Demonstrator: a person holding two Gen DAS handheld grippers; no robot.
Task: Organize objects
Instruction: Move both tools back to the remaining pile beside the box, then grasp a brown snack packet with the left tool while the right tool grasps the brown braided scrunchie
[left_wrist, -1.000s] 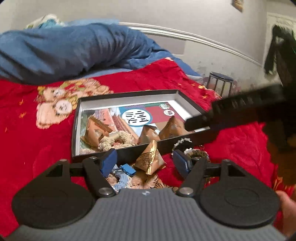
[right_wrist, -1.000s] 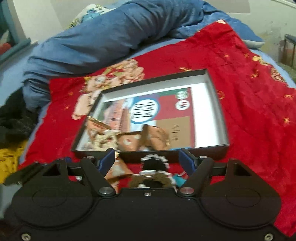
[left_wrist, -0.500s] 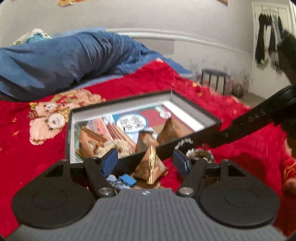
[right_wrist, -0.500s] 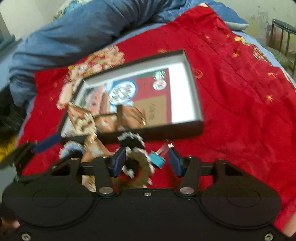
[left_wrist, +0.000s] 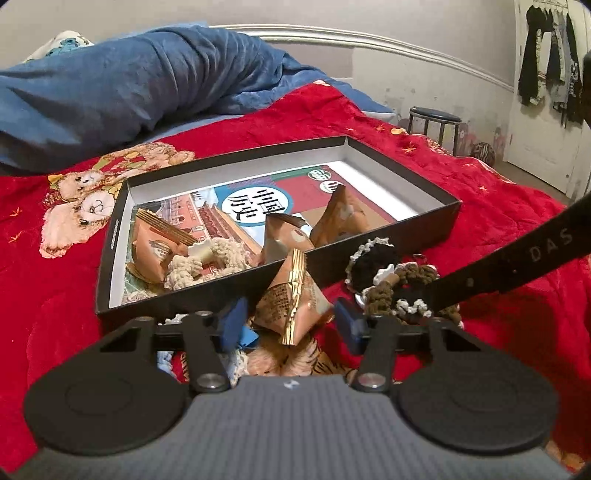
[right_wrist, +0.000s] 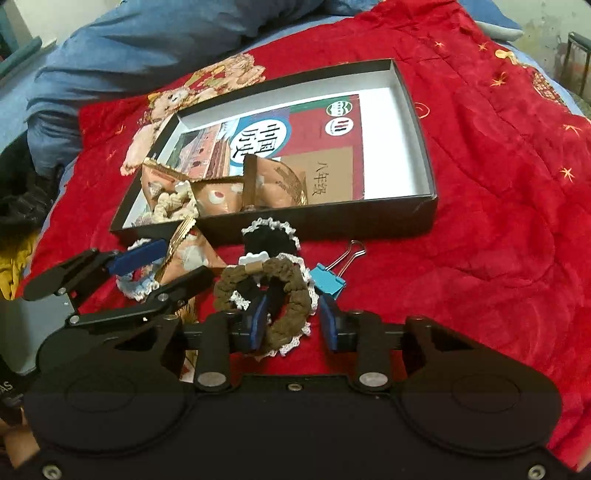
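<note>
Both wrist views look low and close across the red blanket (left_wrist: 498, 206), sharing the black box (right_wrist: 424, 206).

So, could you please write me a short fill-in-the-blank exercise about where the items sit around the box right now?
1. The brown scrunchie lies between the fingers of the ____ claw.
2. The binder clip on the bedspread is ____ in colour.
3. The cream scrunchie lies ____ the black box.
4. The left claw straddles a triangular ____ packet.

Missing words: right; blue; inside; snack
</note>
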